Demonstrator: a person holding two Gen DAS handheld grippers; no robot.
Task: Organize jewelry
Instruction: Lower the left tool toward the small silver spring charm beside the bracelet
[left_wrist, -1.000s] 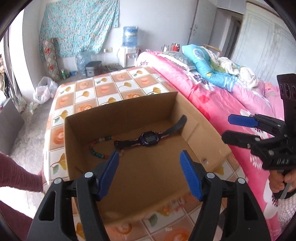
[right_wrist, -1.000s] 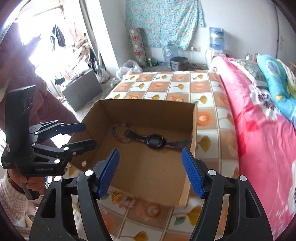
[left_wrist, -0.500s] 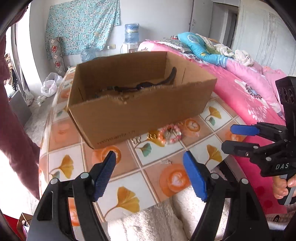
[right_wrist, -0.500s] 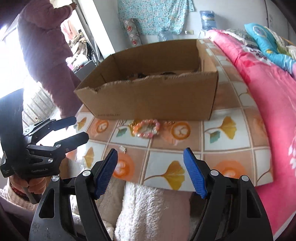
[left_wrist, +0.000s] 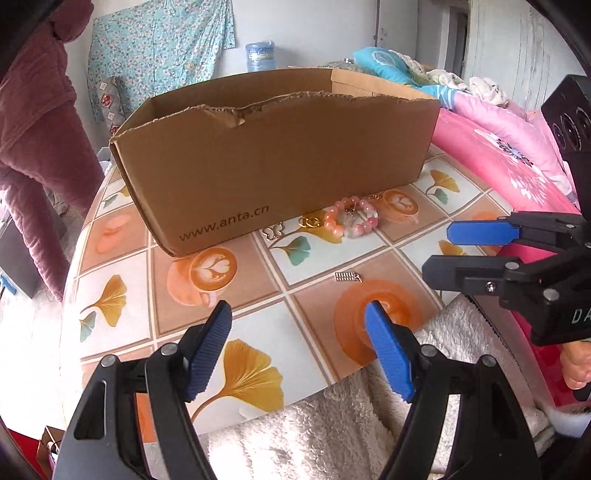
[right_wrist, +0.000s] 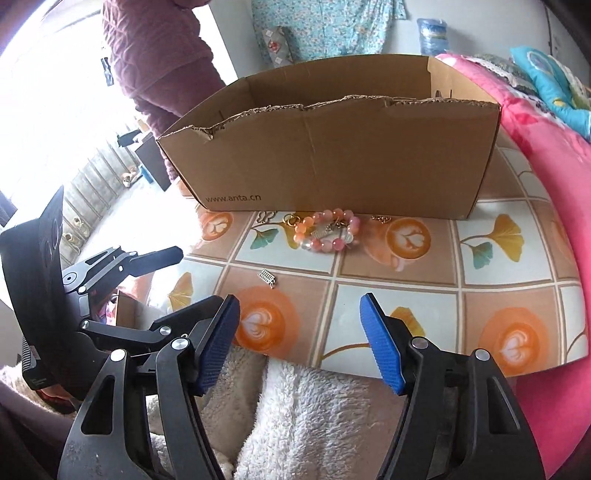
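- home bedroom
- bed with pink floral quilt (left_wrist: 491, 147) and blue bedding (right_wrist: 554, 85)
- floral cloth (left_wrist: 159, 48) hung on wall
- water dispenser bottle (left_wrist: 260, 55)
- table with tile-print cover (right_wrist: 406, 266)

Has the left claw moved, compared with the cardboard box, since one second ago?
Yes. The left claw came down and back: earlier it looked into the cardboard box from above, now it faces the box's outer wall.

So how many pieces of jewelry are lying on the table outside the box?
5: pink bead bracelet, gold ring piece, butterfly charm, gold bit along the cardboard box; silver clasp nearer. More may be hidden.
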